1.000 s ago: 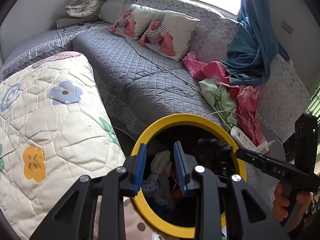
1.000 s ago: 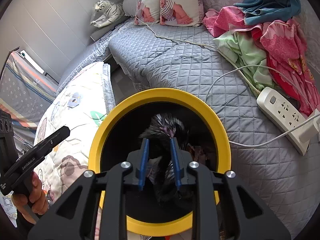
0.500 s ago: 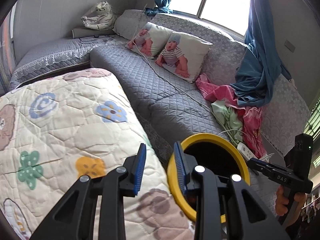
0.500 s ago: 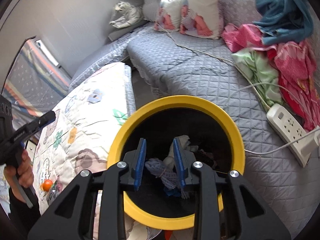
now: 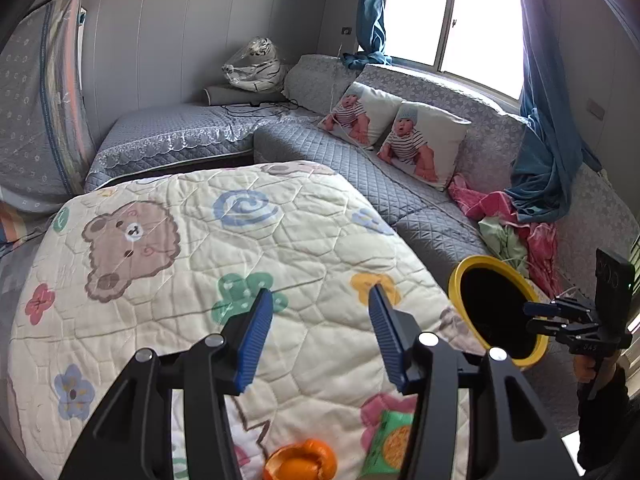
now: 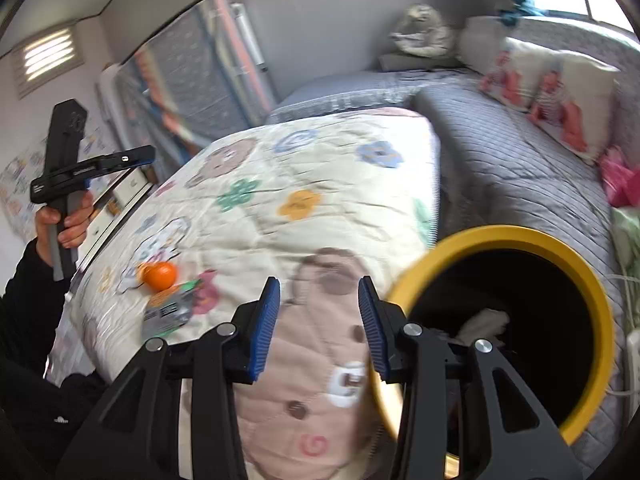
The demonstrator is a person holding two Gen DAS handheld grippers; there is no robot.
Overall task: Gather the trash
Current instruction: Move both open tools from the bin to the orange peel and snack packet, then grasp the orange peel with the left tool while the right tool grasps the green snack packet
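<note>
A yellow-rimmed black trash bin (image 5: 496, 312) stands right of the cartoon quilt (image 5: 200, 248); in the right wrist view the bin (image 6: 520, 320) holds pale crumpled trash. An orange peel (image 5: 300, 462) and a green snack wrapper (image 5: 386, 446) lie on the quilt's near edge, also in the right wrist view, peel (image 6: 159, 275) and wrapper (image 6: 172, 308). My left gripper (image 5: 320, 336) is open and empty above the quilt, just beyond the peel. My right gripper (image 6: 318, 320) is open and empty, over the quilt beside the bin's left rim.
A grey quilted sofa (image 5: 360, 168) wraps around behind, with two baby-print pillows (image 5: 400, 140), a clothes pile (image 5: 516, 224) and a plush tiger (image 5: 256, 66). A folded mattress (image 5: 36, 112) leans at the left wall. A white power strip (image 6: 632, 356) lies by the bin.
Both grippers pulled out of the bin, swung left over the quilt and opened wider. The peel and the wrapper have come into view.
</note>
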